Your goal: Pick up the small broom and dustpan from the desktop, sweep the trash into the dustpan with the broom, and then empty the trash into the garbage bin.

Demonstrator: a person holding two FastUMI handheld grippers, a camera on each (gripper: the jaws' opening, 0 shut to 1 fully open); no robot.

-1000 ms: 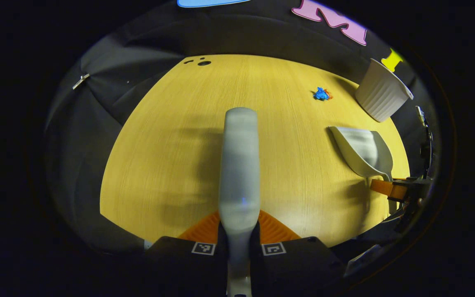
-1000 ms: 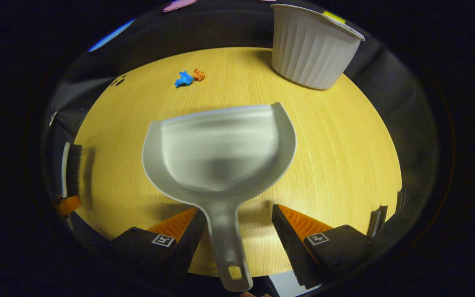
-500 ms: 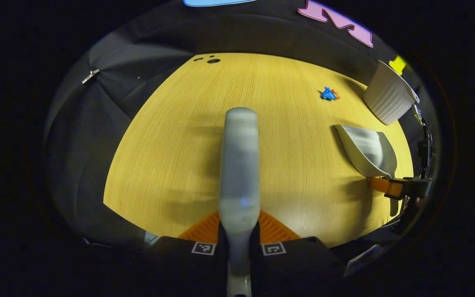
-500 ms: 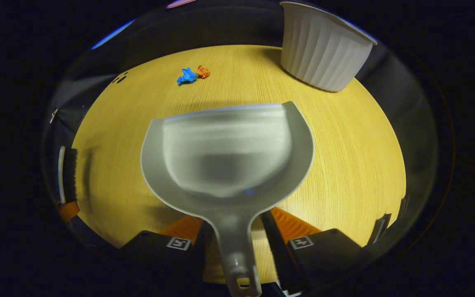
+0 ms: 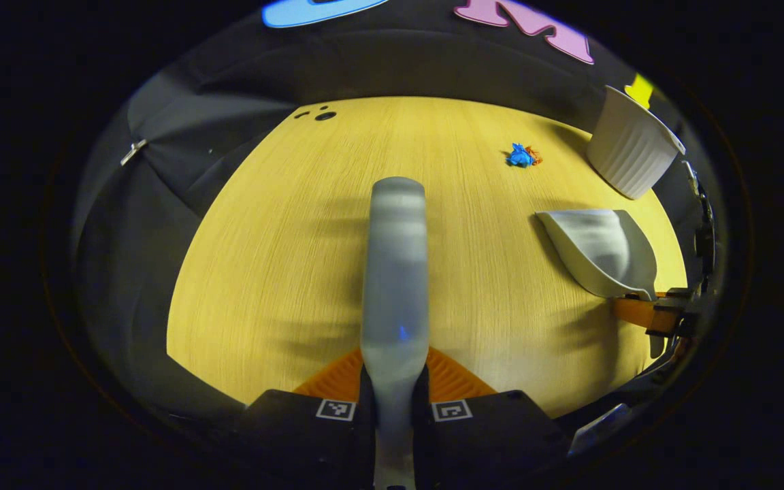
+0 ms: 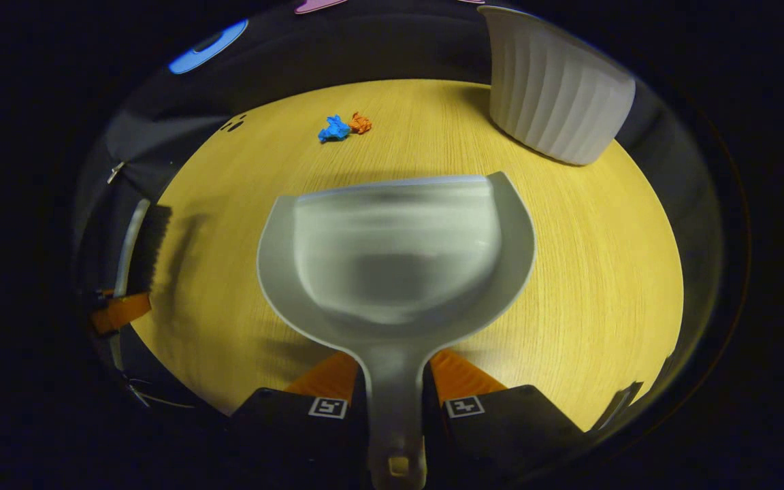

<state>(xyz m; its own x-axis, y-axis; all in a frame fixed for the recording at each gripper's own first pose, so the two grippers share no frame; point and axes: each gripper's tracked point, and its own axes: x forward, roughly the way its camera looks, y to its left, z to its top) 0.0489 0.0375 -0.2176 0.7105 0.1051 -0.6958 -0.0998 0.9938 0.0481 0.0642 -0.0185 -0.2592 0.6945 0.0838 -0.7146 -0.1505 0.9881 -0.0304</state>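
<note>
In the left gripper view, my left gripper (image 5: 393,381) is shut on the small broom (image 5: 395,272), whose grey back runs straight ahead over the table. In the right gripper view, my right gripper (image 6: 395,381) is shut on the handle of the grey dustpan (image 6: 399,258), which is held above the wooden table (image 6: 603,272) with its mouth facing away. The trash, a blue scrap (image 6: 333,128) touching an orange scrap (image 6: 361,123), lies beyond the pan, far left of centre. The white ribbed garbage bin (image 6: 555,88) stands at the far right. The broom's bristles (image 6: 150,248) show at the left edge, the dustpan (image 5: 599,252) at the right.
Small dark holes (image 5: 324,115) mark the table's far left corner. Black cloth walls surround the table on all sides. The table's near edge runs just ahead of both grippers.
The right gripper's fingers closed on the dustpan's handle and the pan came up off the table. The left gripper with the broom shifted only slightly.
</note>
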